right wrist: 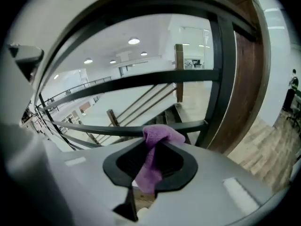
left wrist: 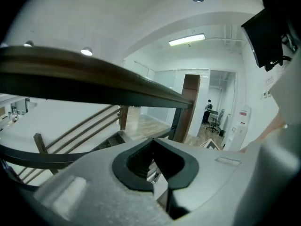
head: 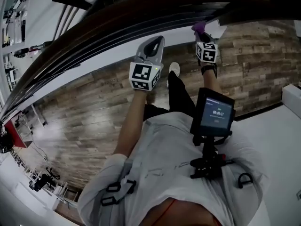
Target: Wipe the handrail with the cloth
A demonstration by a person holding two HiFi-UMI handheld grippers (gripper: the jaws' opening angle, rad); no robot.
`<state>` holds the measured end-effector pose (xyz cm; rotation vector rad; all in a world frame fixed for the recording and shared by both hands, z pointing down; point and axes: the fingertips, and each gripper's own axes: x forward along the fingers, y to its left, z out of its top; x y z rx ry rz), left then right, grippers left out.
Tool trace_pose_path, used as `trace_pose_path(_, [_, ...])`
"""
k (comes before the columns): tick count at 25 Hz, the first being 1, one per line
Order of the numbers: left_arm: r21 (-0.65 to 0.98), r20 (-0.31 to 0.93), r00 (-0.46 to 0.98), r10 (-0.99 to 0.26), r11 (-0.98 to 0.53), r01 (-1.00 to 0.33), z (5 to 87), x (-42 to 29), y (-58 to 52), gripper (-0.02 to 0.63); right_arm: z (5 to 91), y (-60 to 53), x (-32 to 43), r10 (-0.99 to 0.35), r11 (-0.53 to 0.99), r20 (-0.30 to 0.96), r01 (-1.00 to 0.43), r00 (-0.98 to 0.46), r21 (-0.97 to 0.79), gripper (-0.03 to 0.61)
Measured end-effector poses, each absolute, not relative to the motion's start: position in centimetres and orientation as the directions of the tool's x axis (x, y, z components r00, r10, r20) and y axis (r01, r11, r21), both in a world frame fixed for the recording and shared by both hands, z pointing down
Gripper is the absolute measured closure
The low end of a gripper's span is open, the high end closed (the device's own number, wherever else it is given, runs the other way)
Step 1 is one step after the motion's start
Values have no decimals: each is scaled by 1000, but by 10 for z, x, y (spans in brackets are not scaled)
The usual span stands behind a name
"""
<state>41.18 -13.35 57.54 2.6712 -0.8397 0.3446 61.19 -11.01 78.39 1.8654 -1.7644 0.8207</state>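
Note:
A dark wooden handrail [head: 141, 13] curves across the top of the head view, above dark metal bars. My right gripper [head: 201, 31] is shut on a purple cloth [head: 199, 28] just under the rail. In the right gripper view the cloth [right wrist: 153, 154] bunches out of the closed jaws, close to a dark crossbar [right wrist: 141, 128] and a wooden post [right wrist: 244, 79]. My left gripper [head: 155, 44] is held up a little left of it, below the rail, jaws shut with nothing in them. The left gripper view has the handrail [left wrist: 94, 81] running overhead.
Wood plank flooring [head: 84, 112] lies below me. A white wall or ledge [head: 291, 98] stands at the right. A chest-mounted screen [head: 214, 114] sits in front of my torso. Stair rails [left wrist: 75, 131] descend beyond the left gripper, and a far person [left wrist: 208, 108] stands near chairs.

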Motion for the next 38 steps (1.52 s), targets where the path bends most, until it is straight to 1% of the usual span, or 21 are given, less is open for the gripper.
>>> trace_pose_path(6, [200,262,773,-577,-751,-629,532,323,-97,614,670,-82,473,-860,47,499,-991,-102,-122,515])
trace_pose_path(10, [181,210,749,-629,-727,-662,498,244,-58,614,591,-51,392,-923,75,368,-992,-108,-103,515])
trace_pose_path(12, [157,171,741,-649,-725,-671,473,204,-36,614,546,-33,353,-946,95,306,-994,-108,-55,515])
trace_pose_path(15, [113,126,724,-678,-715,-690,438,153,-14,614,482,-12,297,-969,141,214,-988,-124,64,515])
trace_pose_path(19, [91,41,692,-720,-687,-720,391,111,0,612,402,12,244,-983,173,93,-974,-160,148,517])
trace_pose_path(25, [52,-51,649,-759,-651,-757,339,92,23,614,330,40,217,-981,184,-20,-965,-191,186,517])
trace_pose_path(31, [55,-109,611,-784,-619,-784,314,96,24,614,309,38,223,-974,206,-53,-961,-219,182,517])
trace_pose_path(34, [41,-119,607,-786,-614,-788,309,99,23,614,308,36,227,-975,207,-39,-959,-218,194,517])
trace_pose_path(38, [26,-116,611,-783,-617,-786,306,106,22,614,317,30,237,-981,193,35,-959,-190,206,517])
